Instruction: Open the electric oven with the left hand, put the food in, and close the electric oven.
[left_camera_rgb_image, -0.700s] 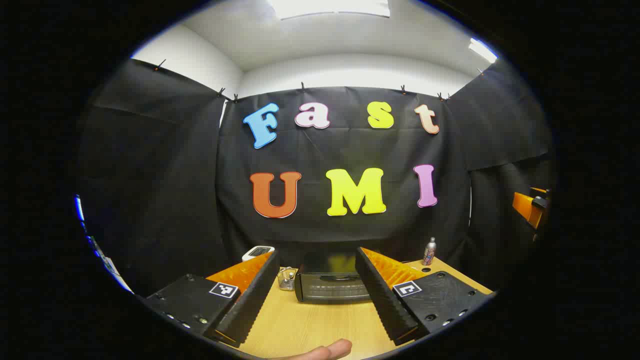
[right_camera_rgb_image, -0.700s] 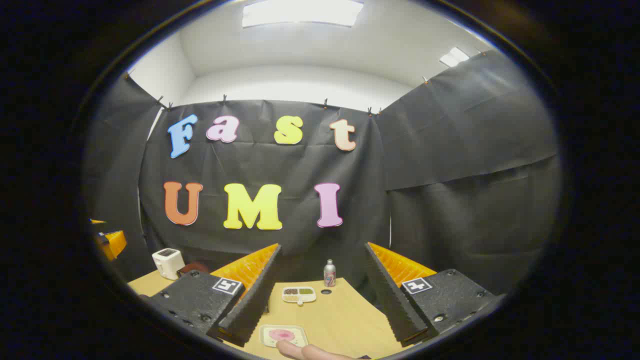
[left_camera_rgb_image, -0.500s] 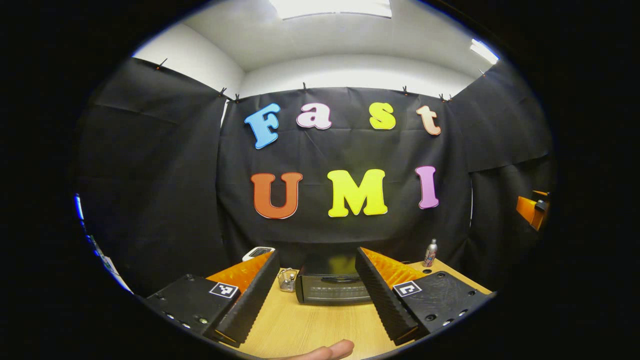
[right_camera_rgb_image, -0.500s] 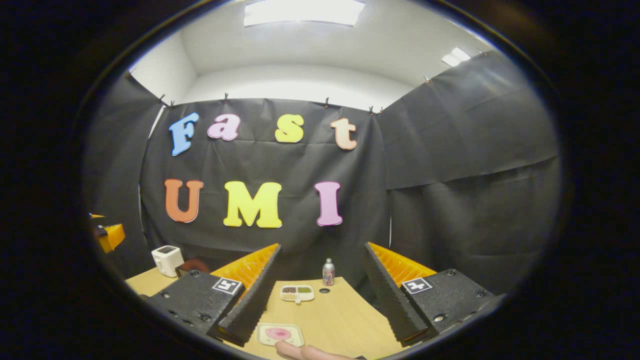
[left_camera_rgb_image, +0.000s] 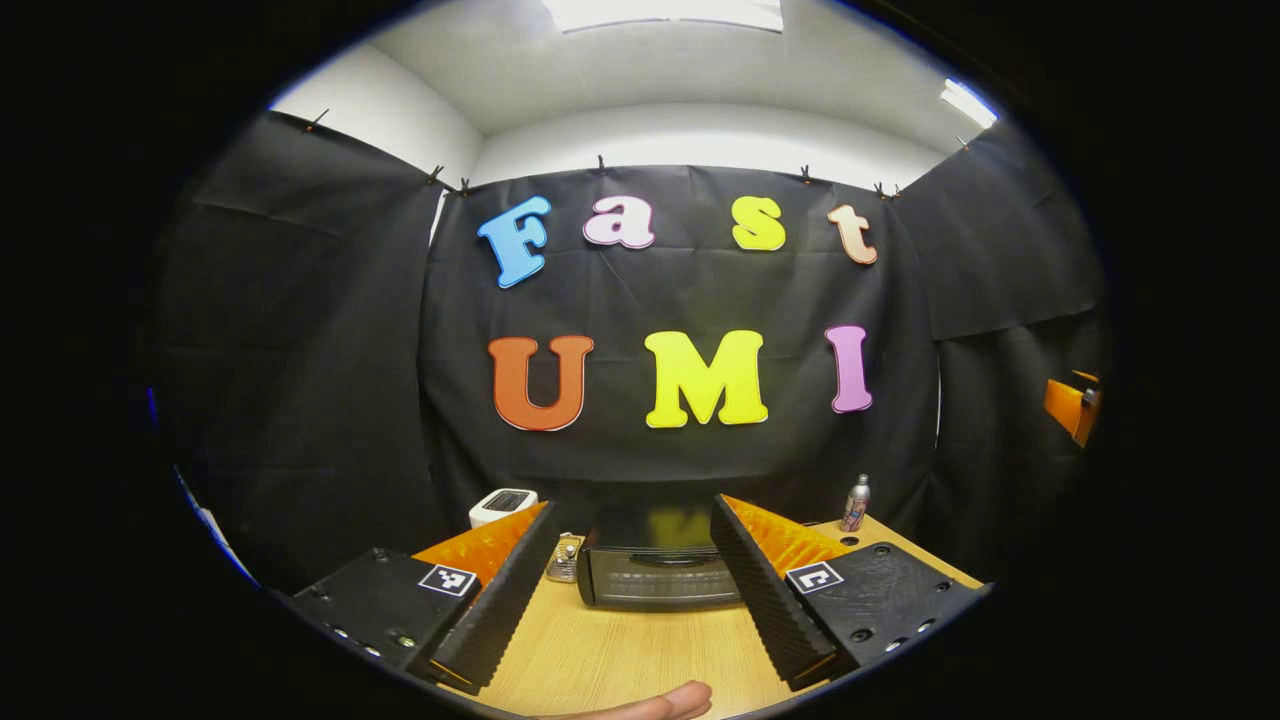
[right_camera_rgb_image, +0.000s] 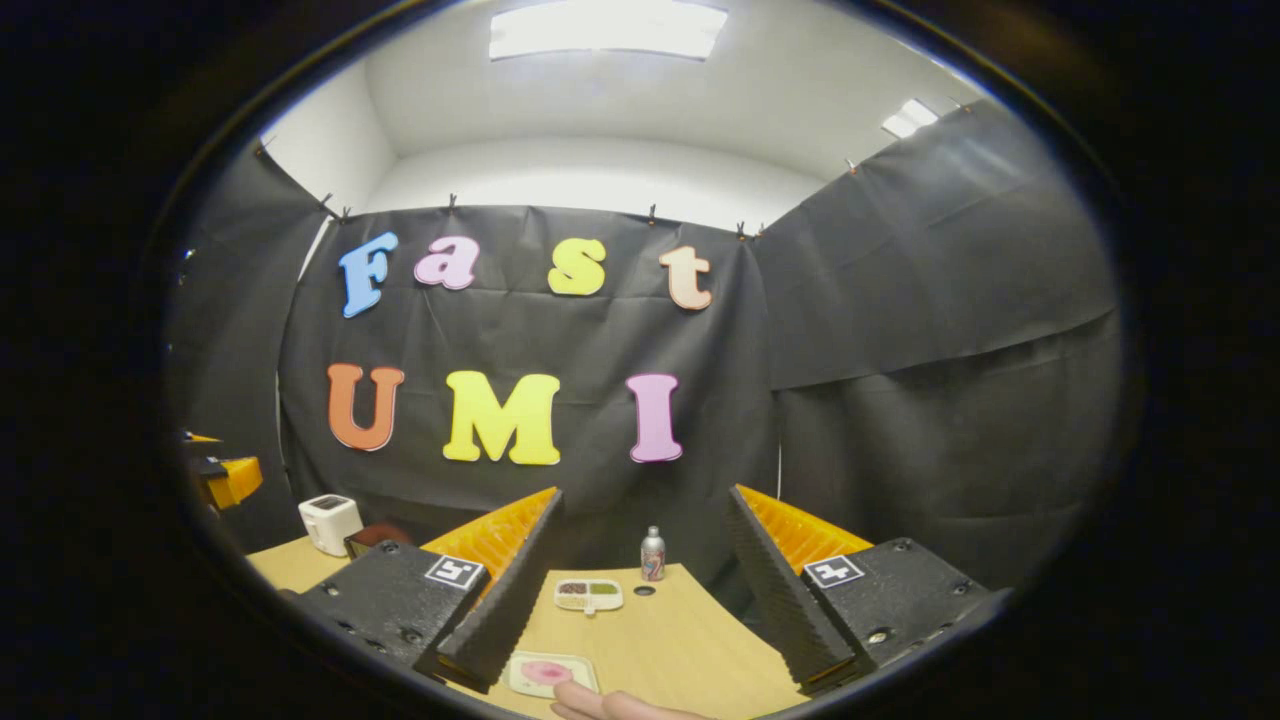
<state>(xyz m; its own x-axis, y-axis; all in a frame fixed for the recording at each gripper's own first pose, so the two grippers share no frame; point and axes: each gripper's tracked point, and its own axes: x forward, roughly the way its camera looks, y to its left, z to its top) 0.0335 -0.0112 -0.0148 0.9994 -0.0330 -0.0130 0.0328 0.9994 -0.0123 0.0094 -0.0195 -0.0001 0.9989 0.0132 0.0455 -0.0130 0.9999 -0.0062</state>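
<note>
The left gripper (left_camera_rgb_image: 632, 590) is held with its two fingers spread wide apart, nothing gripped or touched between them. The electric oven (left_camera_rgb_image: 655, 565), its door shut, is seen framed in the gap between those fingers, well beyond their tips, at the far side of the wooden table (left_camera_rgb_image: 620, 655) against the booth's black cloth. A small wire basket (left_camera_rgb_image: 563, 562) is set just left of the oven, a white toaster (left_camera_rgb_image: 502, 504) farther left, and a bottle (left_camera_rgb_image: 855, 503) off to the right.

The right gripper (right_camera_rgb_image: 640, 600) is likewise held wide open and empty above the table. The food (right_camera_rgb_image: 545, 672), a pink piece on a pale plate (right_camera_rgb_image: 580, 684), is seen low between its fingers, near the left one. A fingertip (right_camera_rgb_image: 575, 698) of the person is seen at the plate's near edge. Farther off lie a small divided tray (right_camera_rgb_image: 589, 594) and the bottle. Both grippers are held roughly level, pointed toward the back wall.
</note>
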